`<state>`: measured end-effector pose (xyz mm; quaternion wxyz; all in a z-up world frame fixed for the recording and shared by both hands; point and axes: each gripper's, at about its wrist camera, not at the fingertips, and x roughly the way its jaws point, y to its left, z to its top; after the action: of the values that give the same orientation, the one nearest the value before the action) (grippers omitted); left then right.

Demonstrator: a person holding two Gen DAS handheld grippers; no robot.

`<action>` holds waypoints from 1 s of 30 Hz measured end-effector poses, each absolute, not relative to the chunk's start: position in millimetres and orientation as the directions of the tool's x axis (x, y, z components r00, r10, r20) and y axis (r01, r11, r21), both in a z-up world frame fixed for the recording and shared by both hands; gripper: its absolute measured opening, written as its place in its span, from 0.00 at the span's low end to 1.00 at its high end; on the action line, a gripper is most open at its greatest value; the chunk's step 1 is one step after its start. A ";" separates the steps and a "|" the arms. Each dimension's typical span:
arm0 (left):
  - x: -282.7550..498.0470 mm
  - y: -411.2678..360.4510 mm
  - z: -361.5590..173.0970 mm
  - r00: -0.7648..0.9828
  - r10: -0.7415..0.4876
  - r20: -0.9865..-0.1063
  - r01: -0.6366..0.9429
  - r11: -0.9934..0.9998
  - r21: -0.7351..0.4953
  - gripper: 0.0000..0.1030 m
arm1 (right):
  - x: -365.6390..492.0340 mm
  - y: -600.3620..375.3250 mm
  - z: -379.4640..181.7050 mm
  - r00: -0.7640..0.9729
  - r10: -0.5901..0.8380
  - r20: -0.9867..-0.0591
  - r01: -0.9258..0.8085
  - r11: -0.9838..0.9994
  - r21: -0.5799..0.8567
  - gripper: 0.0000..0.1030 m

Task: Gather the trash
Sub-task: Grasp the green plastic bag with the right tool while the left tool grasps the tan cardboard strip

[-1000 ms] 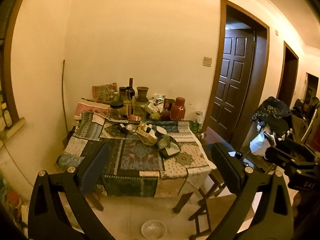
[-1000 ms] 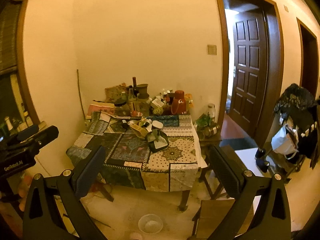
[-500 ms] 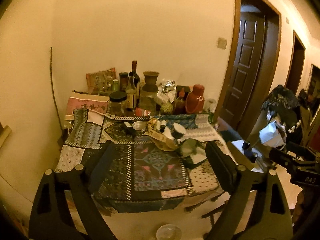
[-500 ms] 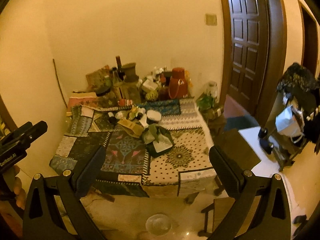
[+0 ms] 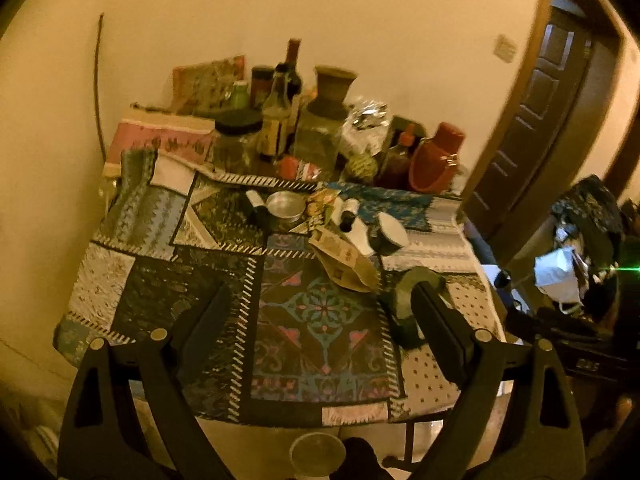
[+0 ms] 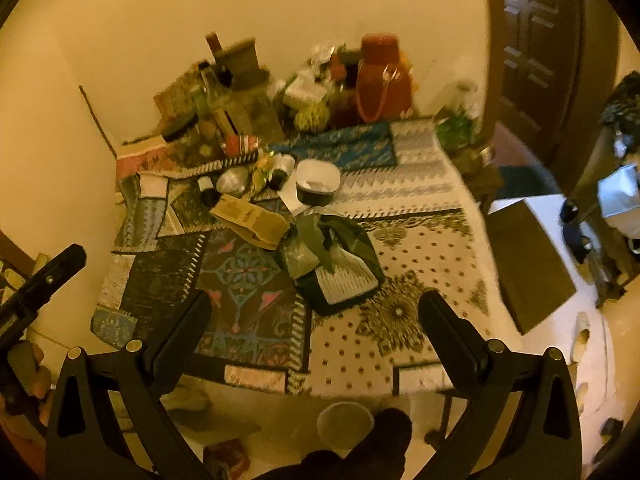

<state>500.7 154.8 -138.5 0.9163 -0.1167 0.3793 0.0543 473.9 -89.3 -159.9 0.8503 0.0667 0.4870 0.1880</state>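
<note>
Patchwork-clothed worktop lying under you; you're holding both tongs spread, empty, above brown bag.

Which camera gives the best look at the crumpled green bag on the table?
The right wrist view: the green bag lies unobstructed mid-table, its folds visible. In the left wrist view the left gripper's finger covers much of it, leaving only part showing.

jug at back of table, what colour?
Red, darker cap: the jug shows best in the right wrist view, standing against the wall.
</note>
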 end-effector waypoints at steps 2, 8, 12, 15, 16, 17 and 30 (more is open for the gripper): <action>517.2 153.3 -147.9 0.681 0.028 -0.731 -0.223 0.960 -0.171 0.89 | 501.8 -86.2 -177.7 0.398 0.401 -0.825 -0.274 0.910 0.311 1.00; 578.7 152.1 -192.3 0.598 0.002 -0.802 -0.286 0.935 -0.211 0.89 | 561.2 -73.7 -233.4 0.226 0.424 -0.877 -0.311 0.885 0.348 1.00; 616.2 154.8 -224.9 0.537 -0.060 -0.842 -0.308 0.915 -0.261 0.89 | 584.5 -70.3 -262.4 0.130 0.444 -0.887 -0.322 0.865 0.386 0.96; 634.8 154.9 -241.8 0.522 -0.054 -0.852 -0.329 0.908 -0.259 0.89 | 593.8 -69.3 -273.0 0.090 0.475 -0.875 -0.325 0.845 0.425 0.94; 641.6 155.8 -248.4 0.515 -0.055 -0.856 -0.336 0.905 -0.261 0.89 | 596.3 -68.9 -275.6 0.082 0.479 -0.874 -0.330 0.840 0.430 0.88; 648.9 157.6 -256.0 0.508 -0.063 -0.859 -0.347 0.898 -0.272 0.89 | 598.4 -68.2 -277.3 0.074 0.480 -0.874 -0.336 0.837 0.431 0.85; 690.7 156.7 -295.4 0.472 -0.169 -0.865 -0.332 0.875 -0.352 0.29 | 617.6 -63.8 -289.6 0.006 0.482 -0.876 -0.418 0.797 0.436 0.47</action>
<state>690.7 156.7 -295.4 0.8222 -0.2447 0.5115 0.0496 617.6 -63.8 -289.6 0.7088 0.0254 0.6294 0.3174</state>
